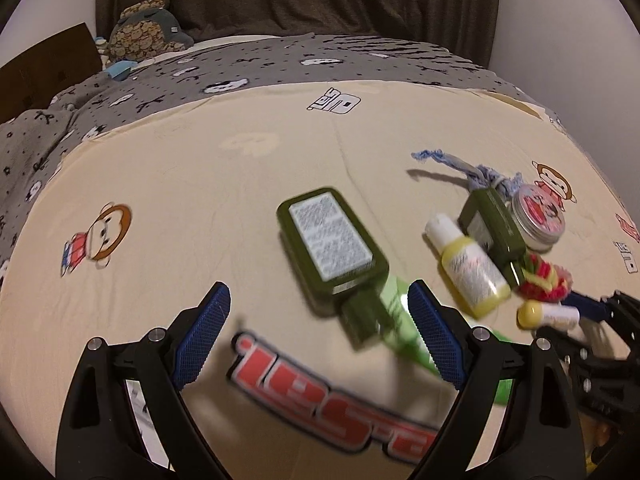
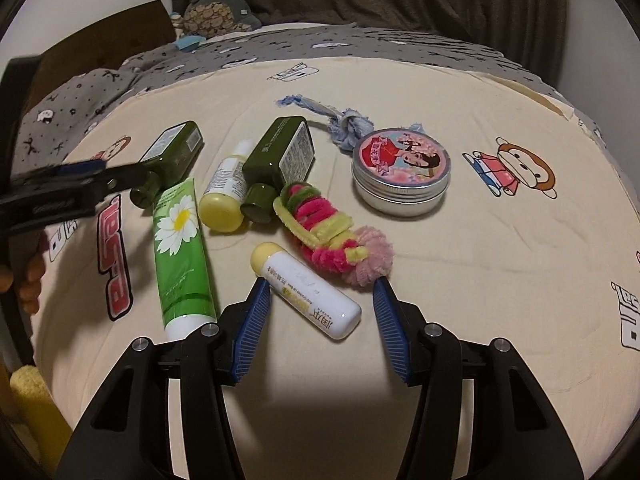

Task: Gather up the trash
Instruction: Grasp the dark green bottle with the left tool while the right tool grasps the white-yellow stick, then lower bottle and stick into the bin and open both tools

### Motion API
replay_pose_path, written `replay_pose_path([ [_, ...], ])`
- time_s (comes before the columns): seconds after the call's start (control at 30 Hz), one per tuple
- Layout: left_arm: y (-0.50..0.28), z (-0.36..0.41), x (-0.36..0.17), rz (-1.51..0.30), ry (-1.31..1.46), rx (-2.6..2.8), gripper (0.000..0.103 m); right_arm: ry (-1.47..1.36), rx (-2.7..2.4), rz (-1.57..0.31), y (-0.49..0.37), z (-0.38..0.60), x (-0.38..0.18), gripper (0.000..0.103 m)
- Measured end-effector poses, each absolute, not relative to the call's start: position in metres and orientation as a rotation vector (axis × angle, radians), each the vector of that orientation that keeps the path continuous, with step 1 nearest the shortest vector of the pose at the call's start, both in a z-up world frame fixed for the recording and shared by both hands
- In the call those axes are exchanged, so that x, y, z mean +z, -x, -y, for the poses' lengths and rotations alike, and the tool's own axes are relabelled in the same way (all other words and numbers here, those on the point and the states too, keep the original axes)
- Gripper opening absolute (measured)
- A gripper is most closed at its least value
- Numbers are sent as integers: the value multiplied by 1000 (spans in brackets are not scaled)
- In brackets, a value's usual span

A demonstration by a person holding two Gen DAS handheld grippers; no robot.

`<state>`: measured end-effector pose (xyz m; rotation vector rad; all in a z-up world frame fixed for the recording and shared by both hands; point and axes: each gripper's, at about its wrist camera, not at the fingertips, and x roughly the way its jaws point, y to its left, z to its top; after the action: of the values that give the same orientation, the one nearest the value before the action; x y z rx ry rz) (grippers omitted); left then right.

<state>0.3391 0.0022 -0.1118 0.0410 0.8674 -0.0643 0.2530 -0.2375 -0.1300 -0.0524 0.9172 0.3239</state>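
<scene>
Trash lies in a cluster on a cream bed sheet (image 2: pixel 480 260). My right gripper (image 2: pixel 320 282) is open around a white stick with a yellow cap (image 2: pixel 308 292); its left pad is at the stick and its right pad stands apart. Beyond are a pink and yellow chenille piece (image 2: pixel 328 240), a round tin (image 2: pixel 400 172), a small yellow bottle (image 2: pixel 228 184), a dark green bottle (image 2: pixel 280 156) and a daisy tube (image 2: pixel 180 256). My left gripper (image 1: pixel 318 287) is open just short of another dark green bottle (image 1: pixel 332 236), whose cap sits between the fingertips.
A knotted blue rag (image 2: pixel 348 124) lies behind the tin. A grey patterned blanket (image 1: pixel 280 60) covers the far part of the bed, with a plush toy (image 1: pixel 144 32) and a cardboard box (image 1: pixel 44 68) at the back left. A dark curtain hangs behind.
</scene>
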Motion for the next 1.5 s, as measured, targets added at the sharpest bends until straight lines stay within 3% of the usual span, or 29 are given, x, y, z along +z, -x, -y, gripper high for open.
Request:
replay_pose_path([
  [0.33,-384,-3,-129,-921,-26,-38,83,99,402,-967,-264,223,-132,56],
  [0.43,-389,-3,-135,-945,-14,-62,71,111,394,-955,-271,220,-135,55],
  [0.47,-390,-2,-138,-954,-20,-68,60,114,388,-953,-273,220,-136,55],
  [0.63,-387,1,-140,-946,-36,-69,57,124,351,-942,-271,219,-134,28],
  [0.8,-375,-2,-133,-928,-32,-82,56,105,311,-928,-253,228,-126,21],
  [1.5,-155,23,-55,-743,-79,-238,54,16,276,-766,-96,253,-59,21],
])
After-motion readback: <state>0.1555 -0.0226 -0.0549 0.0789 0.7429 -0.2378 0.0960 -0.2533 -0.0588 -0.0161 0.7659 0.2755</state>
